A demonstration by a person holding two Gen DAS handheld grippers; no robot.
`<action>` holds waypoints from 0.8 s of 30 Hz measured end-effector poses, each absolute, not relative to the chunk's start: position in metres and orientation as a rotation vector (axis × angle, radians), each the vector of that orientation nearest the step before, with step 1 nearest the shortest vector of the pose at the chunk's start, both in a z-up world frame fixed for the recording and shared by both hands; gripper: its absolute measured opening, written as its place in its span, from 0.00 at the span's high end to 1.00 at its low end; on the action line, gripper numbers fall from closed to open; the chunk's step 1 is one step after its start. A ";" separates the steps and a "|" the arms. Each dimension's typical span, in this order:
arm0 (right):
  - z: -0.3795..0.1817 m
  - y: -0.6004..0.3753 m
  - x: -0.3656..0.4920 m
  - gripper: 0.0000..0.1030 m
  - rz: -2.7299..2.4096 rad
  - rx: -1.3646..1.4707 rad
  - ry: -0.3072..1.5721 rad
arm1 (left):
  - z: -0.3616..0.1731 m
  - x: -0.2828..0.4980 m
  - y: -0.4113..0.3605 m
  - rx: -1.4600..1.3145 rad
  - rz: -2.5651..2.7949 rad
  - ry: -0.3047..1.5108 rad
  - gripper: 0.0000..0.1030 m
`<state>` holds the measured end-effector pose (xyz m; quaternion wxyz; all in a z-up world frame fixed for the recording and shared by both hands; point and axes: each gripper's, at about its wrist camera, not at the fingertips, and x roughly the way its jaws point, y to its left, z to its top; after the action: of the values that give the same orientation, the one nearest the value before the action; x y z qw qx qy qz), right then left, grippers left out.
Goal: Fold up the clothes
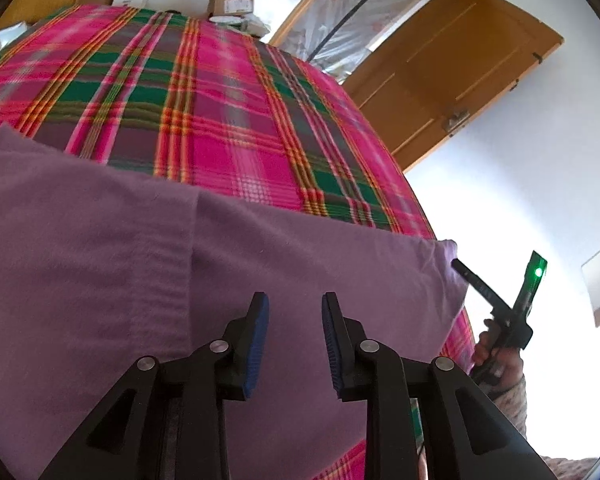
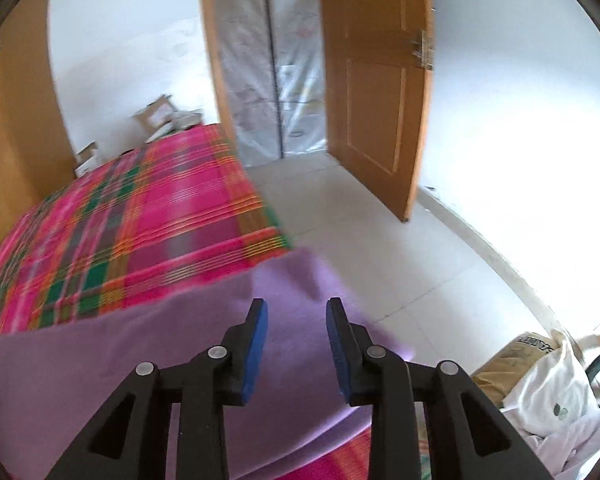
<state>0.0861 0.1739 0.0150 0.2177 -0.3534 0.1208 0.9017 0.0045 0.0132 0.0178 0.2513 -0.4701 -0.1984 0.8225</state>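
A purple garment (image 1: 220, 264) lies spread flat on a pink and green plaid bedspread (image 1: 204, 112), with a vertical fold seam left of its middle. Just above it my left gripper (image 1: 294, 306) hangs open, its blue pads empty. In the left wrist view my right gripper (image 1: 458, 265) shows side-on in a person's hand (image 1: 496, 356), its tip at the garment's right corner (image 1: 446, 250). From the right wrist view, my right gripper (image 2: 296, 310) is open over the purple garment (image 2: 140, 360), nothing between its pads. The garment's corner (image 2: 306, 270) is blurred and hangs past the bed's edge.
An open wooden door (image 2: 374, 92) and a plastic-sheeted doorway (image 2: 272, 68) stand beyond the bed. Cardboard boxes (image 1: 232, 2) sit at the far end. A white bag (image 2: 552, 396) and brown sack lie on the tiled floor (image 2: 380, 248) at right. A wooden wardrobe (image 2: 12, 128) stands at left.
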 end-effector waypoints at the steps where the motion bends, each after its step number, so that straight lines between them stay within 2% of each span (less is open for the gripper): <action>1: 0.016 0.181 0.085 0.69 2.505 -0.975 0.343 | 0.017 0.003 0.016 -1.287 2.234 -0.531 0.72; 5: 0.017 0.197 0.074 0.63 2.551 -0.999 0.348 | 0.014 -0.006 0.032 -1.310 2.209 -0.511 0.72; 13: 0.003 0.211 0.051 0.63 2.613 -1.137 0.395 | 0.009 -0.029 0.067 -1.345 2.146 -0.472 0.72; 14: 0.002 0.212 0.051 0.66 2.618 -1.141 0.413 | 0.009 -0.030 0.069 -1.345 2.143 -0.473 0.72; 15: 0.002 0.213 0.051 0.80 2.629 -1.138 0.426 | 0.008 -0.031 0.071 -1.344 2.139 -0.475 0.72; 16: 0.002 0.214 0.052 0.85 2.639 -1.135 0.437 | 0.008 -0.032 0.072 -1.344 2.135 -0.476 0.72; 19: 0.006 0.213 0.058 0.89 2.653 -1.116 0.407 | 0.008 -0.036 0.077 -1.344 2.125 -0.481 0.72; 24: 0.010 0.213 0.064 0.90 2.633 -1.089 0.394 | 0.007 -0.042 0.086 -1.343 2.107 -0.487 0.72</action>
<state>0.0637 0.2133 0.0103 0.1321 -0.3752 0.1358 0.9074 -0.0422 0.0860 0.0066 0.2935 -0.5044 -0.1831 0.7911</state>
